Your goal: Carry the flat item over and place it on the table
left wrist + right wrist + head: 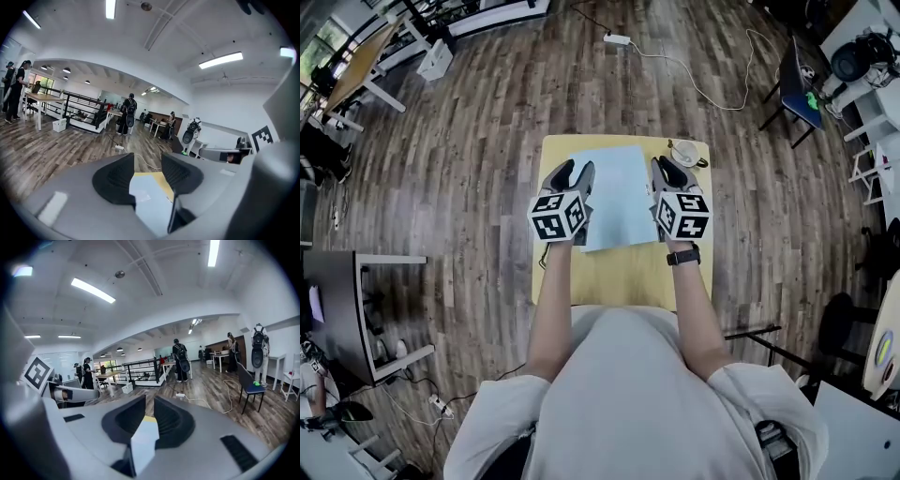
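Sheet (617, 195), pale blue and flat, spreads over the far half of the yellow table (619, 272), reaching from near the far edge back towards the middle. From the head view I cannot tell whether it rests on the top or hangs just above it.

The left gripper (572, 178) sits at the sheet's left edge. In the left gripper view its jaws stand apart with the sheet's edge in the gap between them, and the pads do not press on it.

The right gripper (667, 176) sits at the sheet's right edge. In the right gripper view its jaws are drawn nearly together and clamp that edge, which runs up into the narrow slit between them.

A cup (684, 153) stands at the table's far right corner, just beyond the right gripper.
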{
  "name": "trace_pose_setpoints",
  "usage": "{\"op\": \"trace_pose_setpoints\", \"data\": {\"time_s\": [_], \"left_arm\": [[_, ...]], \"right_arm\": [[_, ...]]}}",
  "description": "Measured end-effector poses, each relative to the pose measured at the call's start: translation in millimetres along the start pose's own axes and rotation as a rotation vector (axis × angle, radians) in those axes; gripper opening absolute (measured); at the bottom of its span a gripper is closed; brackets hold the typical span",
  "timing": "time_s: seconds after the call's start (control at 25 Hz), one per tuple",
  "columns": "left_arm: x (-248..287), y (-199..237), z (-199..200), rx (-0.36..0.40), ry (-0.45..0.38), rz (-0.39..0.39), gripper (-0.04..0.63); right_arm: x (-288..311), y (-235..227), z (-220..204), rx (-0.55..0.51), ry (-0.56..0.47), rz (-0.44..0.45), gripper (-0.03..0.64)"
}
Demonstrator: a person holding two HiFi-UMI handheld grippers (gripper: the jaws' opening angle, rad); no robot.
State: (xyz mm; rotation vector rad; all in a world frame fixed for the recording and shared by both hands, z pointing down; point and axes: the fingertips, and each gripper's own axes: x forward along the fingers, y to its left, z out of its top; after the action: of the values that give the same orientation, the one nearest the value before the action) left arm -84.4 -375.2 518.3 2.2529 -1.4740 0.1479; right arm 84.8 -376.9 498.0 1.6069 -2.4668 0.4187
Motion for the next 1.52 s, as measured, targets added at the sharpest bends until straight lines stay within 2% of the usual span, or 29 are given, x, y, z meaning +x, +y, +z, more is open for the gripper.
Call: {"op": "trace_pose_setpoints", "data": {"time_s": [0.12, 0.28, 0.4, 0.6, 0.72, 1.2, 1.52], "left_arm": [[-9, -8, 19, 0.021, -0.050, -0.003, 0.169], [-22, -25, 46, -0.002, -0.125, -0.046, 0.146], [-29, -36, 67, 0.056, -0.173, -0.048, 0.130], [-43, -38, 88, 0.202, -0.264, 0.063, 0.055], [-47, -43, 92, 0.221, -0.287, 0.069, 0.026], [-45, -56, 82, 0.227, -0.266, 0.034, 0.009], [-35, -39, 66, 0.204, -0.212, 0.047, 0.011]], "right_arm": [[-10, 6, 17, -0.017, -0.041, 0.003, 0.054], [-23, 14, 39, -0.047, -0.102, 0.009, 0.043], [-32, 18, 57, -0.070, -0.151, 0.010, 0.037], [-44, 21, 82, -0.105, -0.212, -0.006, 0.032], [-48, 21, 87, -0.131, -0.224, -0.013, 0.031], [-51, 25, 85, -0.156, -0.223, -0.010, 0.029], [-41, 25, 75, -0.154, -0.201, -0.021, 0.029]]}}
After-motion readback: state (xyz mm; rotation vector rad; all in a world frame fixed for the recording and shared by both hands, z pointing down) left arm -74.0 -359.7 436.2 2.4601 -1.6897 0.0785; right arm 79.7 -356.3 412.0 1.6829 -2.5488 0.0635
